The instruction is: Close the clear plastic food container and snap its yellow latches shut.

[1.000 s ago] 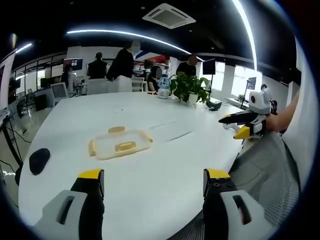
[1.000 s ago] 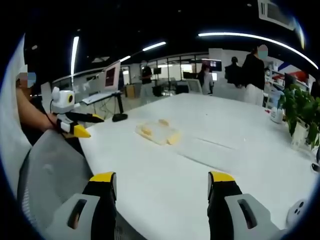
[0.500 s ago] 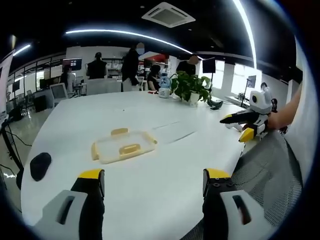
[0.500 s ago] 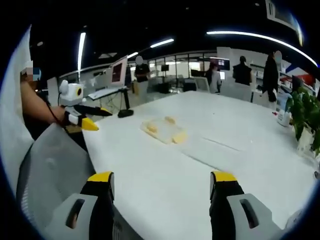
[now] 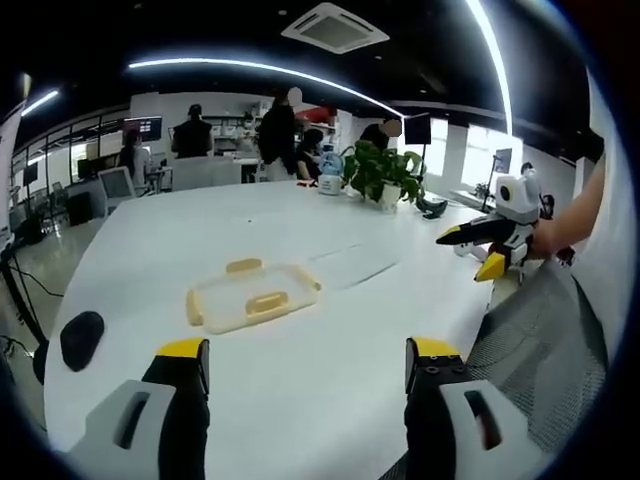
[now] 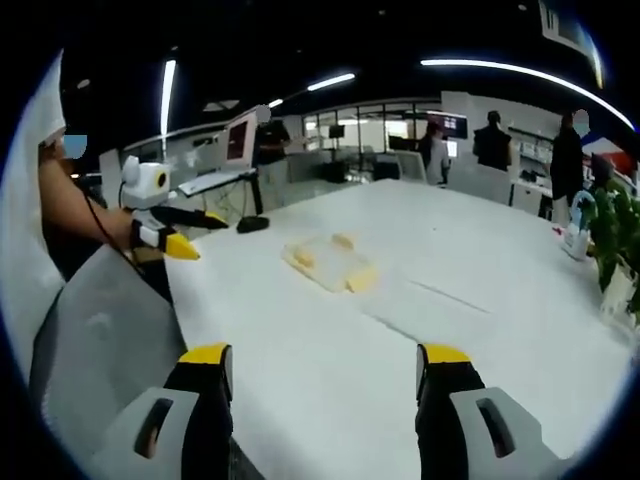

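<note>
Big white table (image 5: 300, 370) w/ rounded edge, open-plan office around it: dark ceiling, long light strips, ceiling AC unit (image 5: 333, 27), glass partitions at back, monitors on desks. Several people (image 5: 277, 135) standing/sitting at far end, too small for detail. Potted plant (image 5: 380, 175) on far part of table, small blue-white item just beside it, can't tell what. Dark mouse-like object (image 5: 80, 338) near table's edge, well apart from the container.

Clear plastic food container (image 5: 253, 296) lies flat on table mid-way out, lid on top, yellow latches (image 5: 243, 265) on its sides; in right gripper view same container (image 6: 330, 264) sits further off. Can't tell if latches are snapped or loose, too small + fisheye blur.

Left gripper (image 5: 297, 362): jaws wide apart, nothing between, hovering above table near edge, well short of container. Right gripper (image 6: 321, 368): jaws also wide, empty, above table edge. Each shows in the other's view, held over a grey mesh chair back (image 5: 540, 330) — right one (image 5: 480, 250) w/ fingers spread, left one (image 6: 180, 232) likewise. Person's forearm (image 6: 75, 215) cut off by frame edge
</note>
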Motion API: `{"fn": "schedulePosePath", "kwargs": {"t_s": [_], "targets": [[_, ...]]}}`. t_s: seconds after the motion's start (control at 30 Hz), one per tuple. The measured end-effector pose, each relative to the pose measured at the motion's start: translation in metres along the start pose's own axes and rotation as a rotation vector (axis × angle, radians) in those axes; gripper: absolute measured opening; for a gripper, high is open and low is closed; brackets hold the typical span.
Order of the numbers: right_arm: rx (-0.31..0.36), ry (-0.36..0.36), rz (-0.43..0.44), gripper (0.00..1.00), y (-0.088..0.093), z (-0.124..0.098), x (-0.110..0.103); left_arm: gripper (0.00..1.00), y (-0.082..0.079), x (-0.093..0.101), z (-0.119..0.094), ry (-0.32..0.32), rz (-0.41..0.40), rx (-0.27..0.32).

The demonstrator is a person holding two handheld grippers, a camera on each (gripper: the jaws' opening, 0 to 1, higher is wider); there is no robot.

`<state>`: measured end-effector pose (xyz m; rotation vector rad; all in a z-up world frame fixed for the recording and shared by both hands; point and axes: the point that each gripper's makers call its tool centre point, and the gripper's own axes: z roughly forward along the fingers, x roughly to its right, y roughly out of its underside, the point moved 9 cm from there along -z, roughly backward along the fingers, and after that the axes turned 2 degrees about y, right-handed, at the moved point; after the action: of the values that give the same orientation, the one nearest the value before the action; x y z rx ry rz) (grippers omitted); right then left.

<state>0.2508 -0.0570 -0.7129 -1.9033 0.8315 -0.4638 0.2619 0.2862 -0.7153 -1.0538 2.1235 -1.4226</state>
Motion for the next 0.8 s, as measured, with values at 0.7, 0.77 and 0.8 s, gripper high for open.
{"fn": "schedulePosePath", "kwargs": {"t_s": [0.7, 0.77, 0.8], "targets": [[-0.025, -0.041, -0.037, 0.76, -0.015, 0.03, 0.012, 0.8, -0.008, -0.025, 0.012, 0.011, 0.012, -0.023], [-0.025, -0.042, -0.041, 0.76, -0.017, 0.033, 0.013, 0.8, -0.008, -0.028, 0.012, 0.011, 0.017, -0.026], [-0.028, -0.047, -0.041, 0.76, -0.018, 0.035, 0.013, 0.8, -0.008, -0.029, 0.013, 0.013, 0.017, -0.028]]}}
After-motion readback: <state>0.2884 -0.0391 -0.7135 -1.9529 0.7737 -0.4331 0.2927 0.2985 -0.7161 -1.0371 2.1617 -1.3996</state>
